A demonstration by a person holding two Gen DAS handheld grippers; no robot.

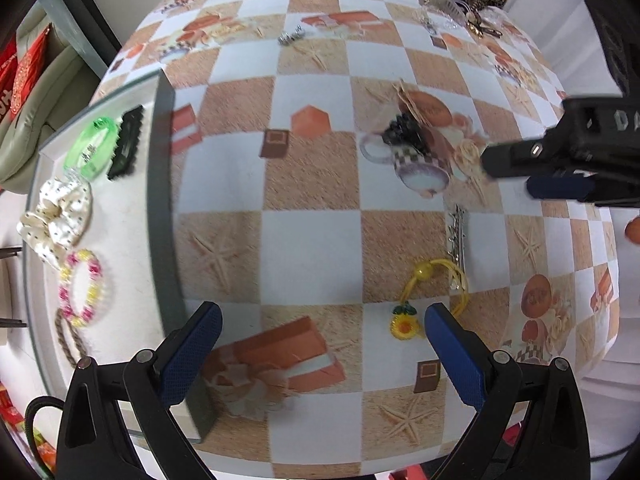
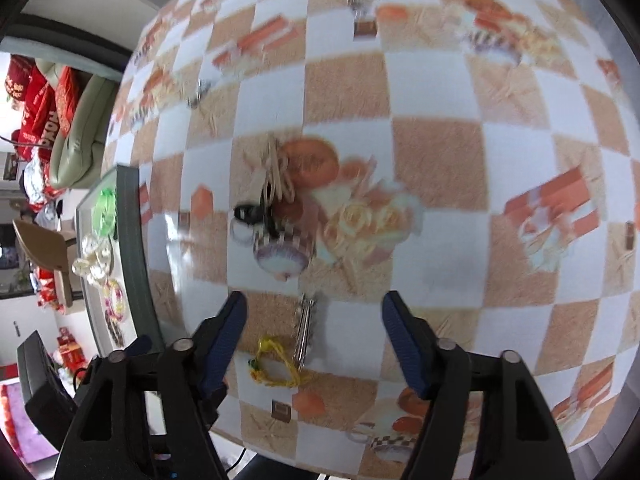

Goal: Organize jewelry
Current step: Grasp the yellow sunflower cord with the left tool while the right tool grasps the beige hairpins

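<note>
Jewelry: part already in the tray [image 1: 160, 184] at the left edge of the desk [image 1: 312, 248]; the rest loose on the checked cloth.
Desk: round top, orange-and-white printed cloth; a further heap of trinkets [image 1: 464, 4] at the far rim, too small to sort out.
Tray: pale floor, dark raised rim. Holds a green clip [image 1: 92, 148], a dark comb clip [image 1: 127, 142], a dotted scrunchie [image 1: 56, 216], a pink-and-yellow bead bracelet [image 1: 82, 288] and a brown cord loop [image 1: 68, 340].
Left claw [image 1: 320, 356]: pointing straight down over the cloth, fingers wide apart, nothing between them; the yellow sunflower band [image 1: 424, 296] lies just beside its right finger.
Right claw [image 2: 314, 344]: tilted steeply down, fingers apart and empty; the silver hair clip [image 2: 305, 330] lies on the cloth between the fingertips, not yet pinched as far as the blur allows.
Loose pieces: black hair tie with a tan piece [image 1: 404, 128] on the printed cup; silver hair clip just above the yellow band; a small silver piece [image 1: 292, 35] well apart, farther back.
Step in hand: judged as the approach to a pick, right claw lining up on the silver hair clip.
Next move calls for: sinking until the pads straddle the thin clip, closing squarely across it, and keeping clear of the yellow band close by; then a carry to the tray.
</note>
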